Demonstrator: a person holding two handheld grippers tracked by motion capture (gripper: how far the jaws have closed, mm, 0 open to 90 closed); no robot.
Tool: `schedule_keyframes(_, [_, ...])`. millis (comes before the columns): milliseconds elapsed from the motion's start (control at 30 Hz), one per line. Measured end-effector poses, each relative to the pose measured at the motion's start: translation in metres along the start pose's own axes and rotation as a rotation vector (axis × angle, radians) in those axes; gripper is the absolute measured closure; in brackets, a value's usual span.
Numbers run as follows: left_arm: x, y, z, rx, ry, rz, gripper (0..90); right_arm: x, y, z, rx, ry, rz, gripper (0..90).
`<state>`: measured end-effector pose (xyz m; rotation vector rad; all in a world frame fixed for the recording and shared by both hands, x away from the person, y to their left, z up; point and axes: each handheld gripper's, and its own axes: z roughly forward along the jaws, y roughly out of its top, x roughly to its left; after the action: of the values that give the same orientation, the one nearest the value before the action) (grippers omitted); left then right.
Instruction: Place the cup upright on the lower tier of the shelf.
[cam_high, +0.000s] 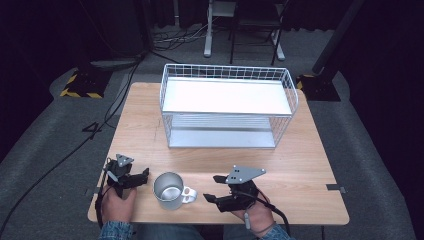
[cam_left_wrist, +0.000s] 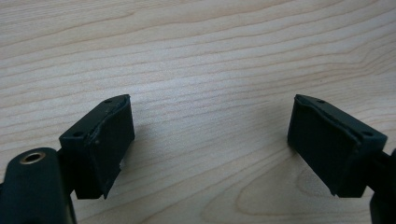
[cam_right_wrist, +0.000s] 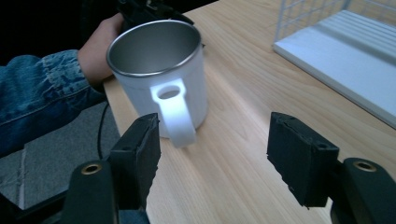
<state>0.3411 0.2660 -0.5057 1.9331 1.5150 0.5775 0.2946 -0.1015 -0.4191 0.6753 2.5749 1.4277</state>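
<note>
A white mug (cam_high: 169, 190) with a metal-grey inside stands upright on the wooden worktop (cam_high: 300, 165), low in the high view and a little left of centre, its handle turned toward the right of the frame. Just right of that handle, the right hand-held gripper (cam_high: 212, 188) points leftward at it with its jaws spread apart and nothing between them. In the right gripper view the mug (cam_right_wrist: 159, 74) fills the upper left, and its handle (cam_right_wrist: 175, 112) hangs just above the left jaw without touching either pad. The left hand-held gripper (cam_high: 146, 174) lies at the lower left of the high view, just left of the mug and apart from it. In the left gripper view its jaws are released, wide apart over bare wood. A white wire basket (cam_high: 227, 107) with two shelves sits in the upper middle of the high view, well apart from the mug. A denim sleeve (cam_right_wrist: 42, 93) shows at the left edge of the right gripper view.
</note>
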Motion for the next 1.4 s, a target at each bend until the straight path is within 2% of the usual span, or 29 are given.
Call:
schedule_keyframes(300, [0.000,0.000,0.000,0.000,0.000,0.000,15.0,0.006,0.002,0.020,0.024,0.052,-0.027,38.1])
schedule_keyframes(400, [0.000,0.000,0.000,0.000,0.000,0.000,15.0,0.007,0.002,0.027,0.032,0.076,-0.021,42.1])
schedule_keyframes(433, [0.000,0.000,0.000,0.000,-0.001,0.000,15.0,0.008,0.001,0.032,0.041,0.086,-0.024,46.4])
schedule_keyframes(667, [0.000,0.000,0.000,0.000,0.000,0.000,15.0,0.010,0.002,0.050,0.066,0.107,-0.042,51.2])
schedule_keyframes(1000, [0.000,0.000,0.000,0.000,0.000,0.000,15.0,0.010,0.005,0.063,0.099,0.097,-0.079,59.8])
schedule_keyframes(1200, [0.000,0.000,0.000,0.000,0.000,0.000,15.0,0.013,0.008,0.069,0.127,0.090,-0.114,65.0])
schedule_keyframes(1267, [0.000,0.000,0.000,0.000,0.000,0.000,15.0,0.015,0.008,0.069,0.133,0.085,-0.136,69.7])
schedule_keyframes(1400, [0.000,0.000,0.000,-0.001,0.003,0.004,15.0,0.019,0.008,0.069,0.132,0.077,-0.157,70.7])
